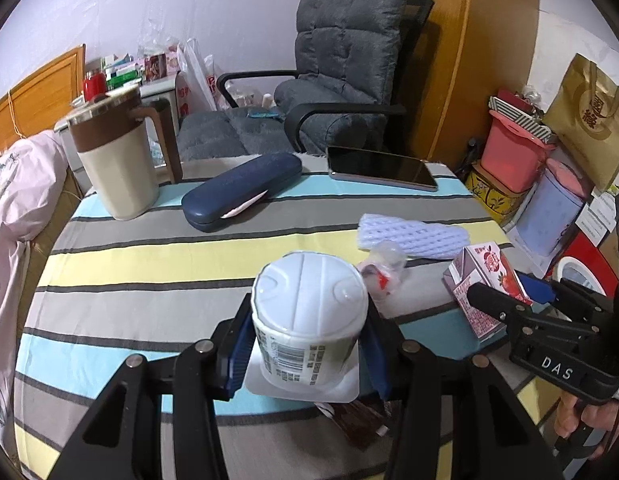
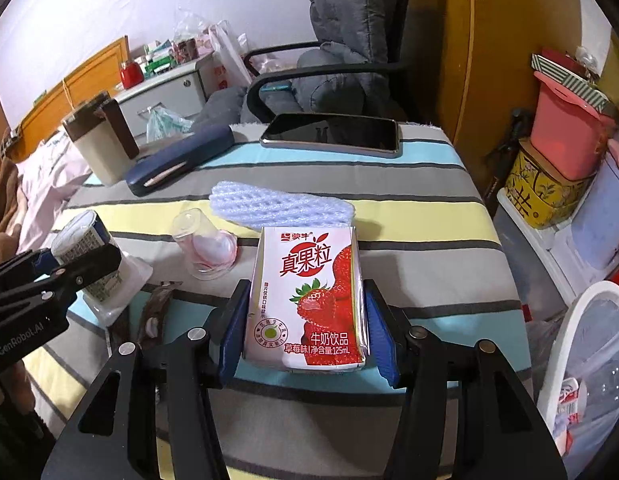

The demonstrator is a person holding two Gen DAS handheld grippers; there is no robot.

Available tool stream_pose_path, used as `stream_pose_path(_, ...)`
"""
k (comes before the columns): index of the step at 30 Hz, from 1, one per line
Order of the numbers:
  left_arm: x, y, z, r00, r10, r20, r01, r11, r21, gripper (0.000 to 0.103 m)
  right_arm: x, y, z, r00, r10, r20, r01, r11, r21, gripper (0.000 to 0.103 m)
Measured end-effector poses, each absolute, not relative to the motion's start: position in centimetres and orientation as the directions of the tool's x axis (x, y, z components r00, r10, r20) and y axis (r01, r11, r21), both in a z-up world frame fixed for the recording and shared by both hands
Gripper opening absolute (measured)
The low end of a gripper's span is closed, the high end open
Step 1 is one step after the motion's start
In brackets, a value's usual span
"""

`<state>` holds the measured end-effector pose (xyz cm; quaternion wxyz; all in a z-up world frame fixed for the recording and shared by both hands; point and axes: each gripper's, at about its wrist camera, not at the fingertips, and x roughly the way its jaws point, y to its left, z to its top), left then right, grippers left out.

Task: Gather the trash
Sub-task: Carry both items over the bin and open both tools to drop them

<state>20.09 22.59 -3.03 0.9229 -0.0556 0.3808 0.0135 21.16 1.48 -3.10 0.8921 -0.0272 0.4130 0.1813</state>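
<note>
Trash lies scattered over the near half of a striped cloth-covered table [image 1: 149, 256], banded in blue, grey and pale yellow. Furthest left of it, a white plastic yogurt cup [image 1: 309, 320] with a ribbed, domed base stands upside down on its square foil rim, its barcoded paper label facing the left wrist camera. The left gripper [image 1: 307, 344] grasps this cup, its blue ribbed pads pressed on both sides. Just under the cup lies a crinkled brown foil wrapper [image 2: 149, 308], flat on the cloth. Next to the right, a small clear plastic jelly cup [image 2: 205, 246], smeared pink inside, lies tipped on its side. Behind it lies a white foam fruit net [image 2: 281, 206], a soft flattened sleeve of open mesh. At the right, a glossy white-and-red strawberry milk carton [image 2: 309, 300], a small rectangular box printed with berries, lies tilted between the fingers of the right gripper [image 2: 307, 328], which is clenched on its two narrow sides.

Along the far edge of the table, from the left, stand a cream and brown handled jug [image 1: 117, 160], a long navy hard-shell glasses case [image 1: 241, 190] and a dark, mirror-smooth tablet [image 1: 381, 168], lying flat. Off the table's right edge, a white-rimmed bin [image 2: 589, 360] lined with thin clear plastic holds some scraps.
</note>
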Motion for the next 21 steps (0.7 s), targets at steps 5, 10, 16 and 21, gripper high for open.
stream_pose_path(5, 18.7, 21.2, -1.7, 0.727, -0.016, -0.687, -0.053, 0.995, -0.079, 0.051, 20.0, 0.3, -2.0, 0.610, 0.314, -0.727, -0.341, 0.933, 0.117, 0.055)
stream_pose_path(10, 17.5, 19.1, -0.4, 0.743, -0.028, -0.669, -0.022, 0.998, -0.066, 0.051, 18.9, -1.3, -1.2, 0.628, 0.316, -0.711, -0.333, 0.935, 0.122, 0.055)
stream_pose_path(16, 16.4, 16.5, 1.0, 0.762, -0.057, -0.645, 0.017, 0.998, -0.068, 0.051, 17.6, -3.9, -0.2, 0.653, 0.311, -0.690, -0.313, 0.941, 0.129, 0.055)
stream_pose_path(21, 15.8, 13.8, 1.8, 0.768, -0.086, -0.635, 0.051, 0.996, -0.072, 0.051, 16.7, -6.2, 0.6, 0.677, 0.298, -0.672, -0.290, 0.948, 0.129, 0.055)
